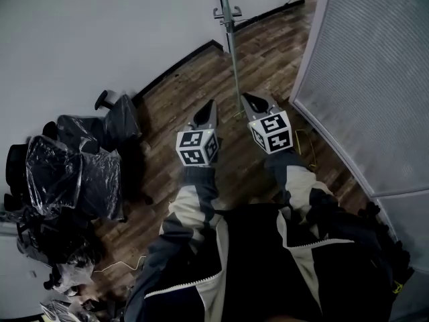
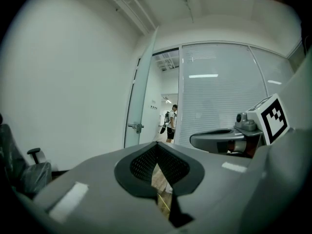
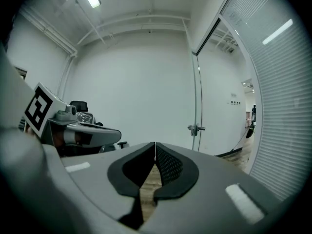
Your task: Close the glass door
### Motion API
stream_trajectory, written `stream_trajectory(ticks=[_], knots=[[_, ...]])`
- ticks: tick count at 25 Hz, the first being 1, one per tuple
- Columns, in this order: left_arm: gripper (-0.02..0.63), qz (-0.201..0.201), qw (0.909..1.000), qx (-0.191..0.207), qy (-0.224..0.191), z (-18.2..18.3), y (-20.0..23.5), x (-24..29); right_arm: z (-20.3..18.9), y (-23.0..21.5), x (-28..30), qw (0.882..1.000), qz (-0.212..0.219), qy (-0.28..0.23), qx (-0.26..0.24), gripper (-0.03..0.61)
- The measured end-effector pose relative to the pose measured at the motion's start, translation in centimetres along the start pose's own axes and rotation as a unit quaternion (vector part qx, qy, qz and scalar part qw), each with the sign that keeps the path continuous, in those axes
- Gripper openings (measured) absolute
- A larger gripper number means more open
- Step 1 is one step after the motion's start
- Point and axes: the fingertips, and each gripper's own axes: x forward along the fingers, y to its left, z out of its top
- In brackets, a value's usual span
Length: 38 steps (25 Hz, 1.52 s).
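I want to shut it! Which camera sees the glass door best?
The left gripper view: the glass door shows its wide face, standing open, with its handle. The right gripper view and the head view show only its thin edge.

White walls point(image 1: 100, 32) meet a dark wood floor point(image 1: 194, 92), with plastic-wrapped chairs point(image 1: 74, 173) left and a ribbed partition point(image 1: 375, 79) right.

left gripper point(image 1: 208, 107), right gripper point(image 1: 253, 99) side by side, near level, fingers point(image 2: 144, 163) closed, empty
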Motion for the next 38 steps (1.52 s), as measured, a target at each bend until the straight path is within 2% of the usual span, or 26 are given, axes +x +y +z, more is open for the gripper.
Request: stream_trajectory(ticks=[8,12,20,27,33,38], knots=[[0.003,0.018,0.9998,0.004,-0.001,1.3,4.8,5.6,1.1,-3.4,7.5,1.000,0.014,0.003,-0.001,0.009],[0.003,0.015,0.9999,-0.001,-0.005,1.7,9.4,8.1,1.6,-3.6,12.3,1.000,0.007,0.008,-0.005,0.009],[0.003,-0.038,0.9993,-0.003,-0.007,3.8,19.0,14.8,4.0,-4.9,22.9,0.999,-0.050,0.012,-0.004,0.011],[0.003,-0.084,0.9964,0.007,0.008,5.0,26.1,19.7,6.1,-5.6,30.4,0.994,-0.105,0.014,0.006,0.011],[0.003,-0.105,0.9944,0.010,0.011,5.2,28.6,23.2,6.6,-7.3,34.4,0.992,-0.121,0.022,0.004,0.012],[0.003,-0.115,0.9932,0.014,0.012,5.8,28.3,27.0,7.6,-10.5,36.4,0.992,-0.126,0.016,0.003,0.012]])
